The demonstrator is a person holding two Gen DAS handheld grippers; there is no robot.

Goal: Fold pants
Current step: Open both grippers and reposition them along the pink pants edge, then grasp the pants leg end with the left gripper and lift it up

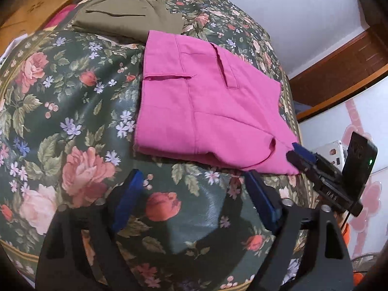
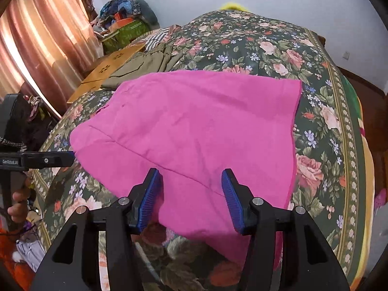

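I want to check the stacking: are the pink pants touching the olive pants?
Touching. In the left wrist view the far corner of the pink pants lies over the near edge of the olive pants, with no bedspread visible between them.

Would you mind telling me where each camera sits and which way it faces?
Left wrist: on the left gripper, angled down at the floral bedspread beside the pink pants; the right gripper shows at right.
Right wrist: on the right gripper, angled down over the pink pants; the left gripper and a hand show at left.
Shared: pink pants, olive pants, bedspread.
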